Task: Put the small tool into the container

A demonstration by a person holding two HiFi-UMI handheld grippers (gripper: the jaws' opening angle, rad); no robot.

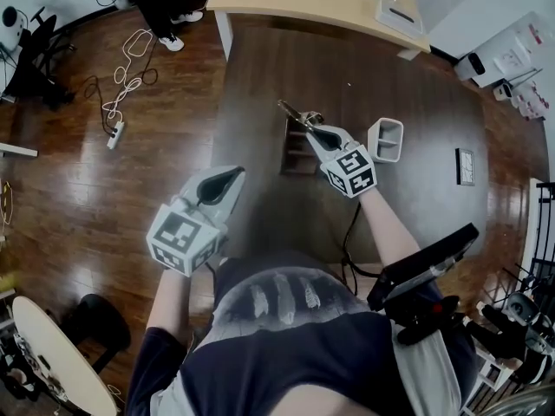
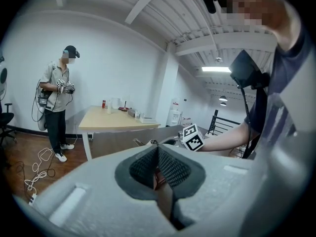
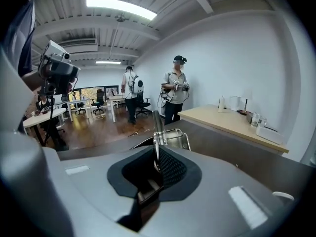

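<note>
Left gripper (image 1: 227, 178) is nearest the body, fingers clenched on nothing, hanging at the bench's (image 1: 416, 102) near-left side. Further out, the right gripper (image 1: 317, 132) has its fingers grasping the small tool (image 1: 297, 113) by its rear end, the rest poking forward above the bench, near the container (image 1: 385, 139) but left of it, not over its mouth. Tool looks like thin bare metal, so likely light, stiff and slick. Pinching the flat shank seems right, though it may pivot. Count: one tool, one container, two grippers.
</note>
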